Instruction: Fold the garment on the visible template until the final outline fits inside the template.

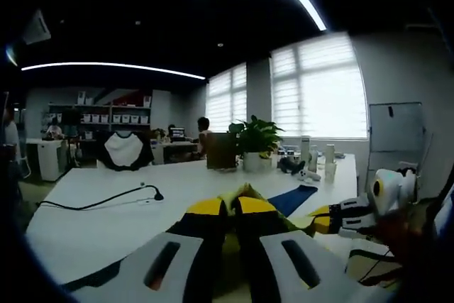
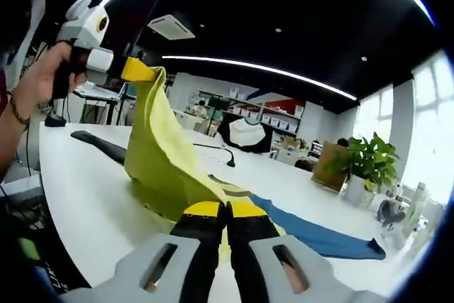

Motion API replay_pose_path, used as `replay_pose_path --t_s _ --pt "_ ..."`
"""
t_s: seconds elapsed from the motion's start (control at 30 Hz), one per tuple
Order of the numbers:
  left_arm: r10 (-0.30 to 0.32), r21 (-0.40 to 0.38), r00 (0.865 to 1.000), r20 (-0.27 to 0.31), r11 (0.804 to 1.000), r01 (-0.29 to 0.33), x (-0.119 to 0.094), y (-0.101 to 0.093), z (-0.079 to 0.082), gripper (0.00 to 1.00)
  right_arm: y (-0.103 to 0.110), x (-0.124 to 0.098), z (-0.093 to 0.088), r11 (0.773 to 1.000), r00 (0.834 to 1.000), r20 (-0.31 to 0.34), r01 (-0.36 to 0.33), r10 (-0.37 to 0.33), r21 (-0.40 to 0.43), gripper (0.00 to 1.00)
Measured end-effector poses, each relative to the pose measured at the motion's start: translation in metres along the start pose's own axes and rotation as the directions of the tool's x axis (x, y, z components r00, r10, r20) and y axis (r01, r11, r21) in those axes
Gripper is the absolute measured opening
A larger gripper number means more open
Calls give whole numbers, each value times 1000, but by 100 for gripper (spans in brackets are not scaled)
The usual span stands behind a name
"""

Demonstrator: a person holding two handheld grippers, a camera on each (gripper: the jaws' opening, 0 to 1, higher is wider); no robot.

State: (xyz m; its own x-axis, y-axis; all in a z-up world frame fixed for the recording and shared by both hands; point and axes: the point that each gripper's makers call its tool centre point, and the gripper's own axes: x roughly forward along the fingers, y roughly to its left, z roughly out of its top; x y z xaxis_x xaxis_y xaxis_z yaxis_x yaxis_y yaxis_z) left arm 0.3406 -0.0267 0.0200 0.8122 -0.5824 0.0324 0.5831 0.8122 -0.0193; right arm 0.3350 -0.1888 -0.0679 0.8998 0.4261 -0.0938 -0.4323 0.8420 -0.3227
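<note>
Jaws of the right gripper (image 2: pixel 225 212) are pressing together in the right gripper view, and yellow-green cloth is coming out between the yellow tips, so this claw is pinching the garment (image 2: pixel 162 152). At about ten o'clock from it the left gripper (image 2: pixel 136 70) is showing, carried in a person's hand (image 2: pixel 41 76), and it is biting the upper corner of the same garment and holding it high. The cloth is hanging from that corner down to the white table (image 2: pixel 85 196), like a steep tent.

In the left gripper view the left gripper's own tips (image 1: pixel 230 207) are also closing on a yellow-green edge, and the right gripper (image 1: pixel 328 221) is entering at about four o'clock.

Going outward, a blue flat sheet (image 2: pixel 323 238) is lying on the table at about three o'clock from the right claw; I am judging it to be the template. A black cable (image 1: pixel 99 202) is running over the table at nine o'clock, and a potted plant (image 1: pixel 254 140) is standing at the far end.

The step in hand seems to be the lifting of one edge for a fold. The next move is calling for both claws to carry the edge together over the rest of the cloth, keeping it taut, and to lay it down so that the outline is staying inside the blue sheet.
</note>
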Motion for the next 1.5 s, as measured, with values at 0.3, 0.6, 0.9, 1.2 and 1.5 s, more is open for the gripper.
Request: replay_pose_path --t_s 0.3,0.6,0.9,1.2,1.5 --pt "-18 -1 1000 -18 1000 18 -12 -5 -8 6 -19 -4 20 994 998 0 -67 67 -82 0" --pt "-59 15 996 -71 998 60 -24 -26 -31 5 -37 -10 22 971 993 -57 -109 100 -211 0" --pt "-121 -39 983 -136 992 117 -41 -39 -65 5 -34 -19 18 951 987 -83 -154 136 -268 0" --pt "-138 -67 967 -215 990 126 -60 -46 -97 5 -22 -24 5 945 979 -111 -196 173 -263 0" --pt "-138 -126 959 -247 986 109 -64 -42 -118 5 -12 -15 -18 953 972 -143 -212 184 -217 0"
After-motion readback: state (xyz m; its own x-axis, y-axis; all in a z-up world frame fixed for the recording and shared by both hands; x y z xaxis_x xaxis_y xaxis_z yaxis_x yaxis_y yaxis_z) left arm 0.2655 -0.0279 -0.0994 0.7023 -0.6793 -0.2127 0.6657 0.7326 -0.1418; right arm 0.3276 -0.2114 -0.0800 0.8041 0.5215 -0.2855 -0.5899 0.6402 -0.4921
